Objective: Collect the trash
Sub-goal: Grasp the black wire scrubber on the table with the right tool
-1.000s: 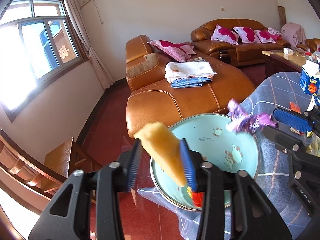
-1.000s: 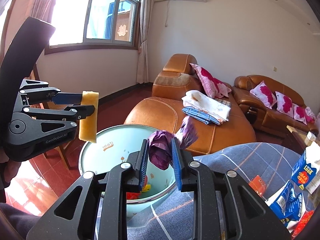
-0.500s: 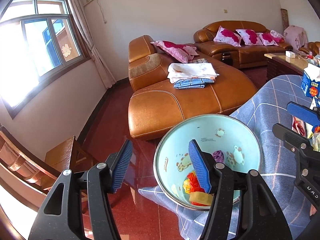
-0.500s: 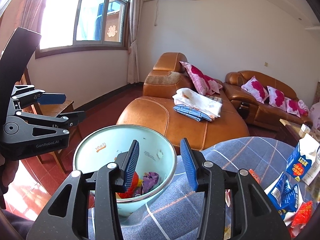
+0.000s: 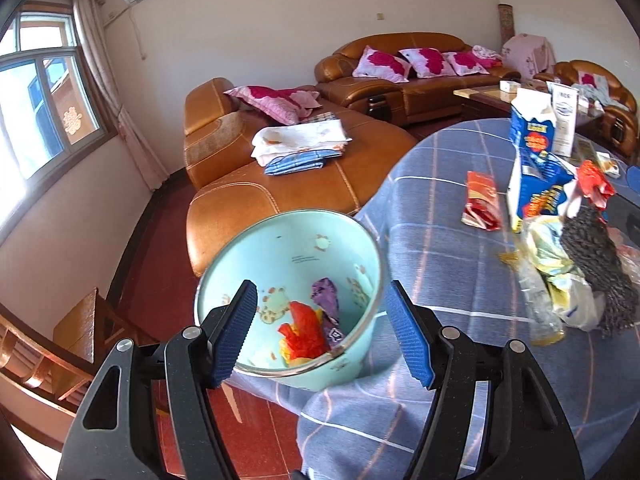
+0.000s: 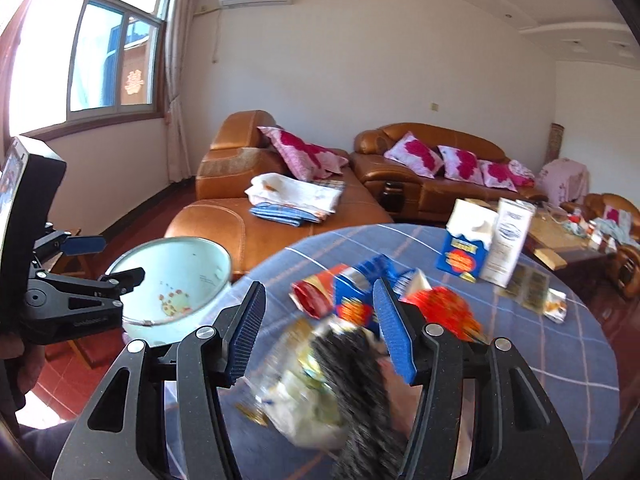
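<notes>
A light blue bucket (image 5: pixel 352 252) stands at the table's left edge, with red, yellow and purple wrappers (image 5: pixel 308 330) inside. My left gripper (image 5: pixel 322 338) is open and empty just above the bucket's near rim. My right gripper (image 6: pixel 320 334) is open and empty over a pile of trash on the table: a clear bag with dark seeds (image 6: pixel 360 392), a pale crumpled bag (image 6: pixel 304 404), a blue packet (image 6: pixel 356 292) and red wrappers (image 6: pixel 448 312). The bucket also shows in the right wrist view (image 6: pixel 176 276), with the left gripper (image 6: pixel 100 260) beside it.
The table wears a blue checked cloth (image 5: pixel 440 208). Two cartons (image 6: pixel 488 244) stand at its far side, with flat packets (image 6: pixel 532 284) nearby. A red wrapper (image 5: pixel 480 204) lies apart. An orange leather sofa (image 5: pixel 296 176) is behind the bucket; a wooden chair (image 5: pixel 80 336) stands left.
Both grippers opened and dropped the yellow piece and the purple wrapper into the bucket. Both then swung right; the right gripper now hovers over the trash pile.
</notes>
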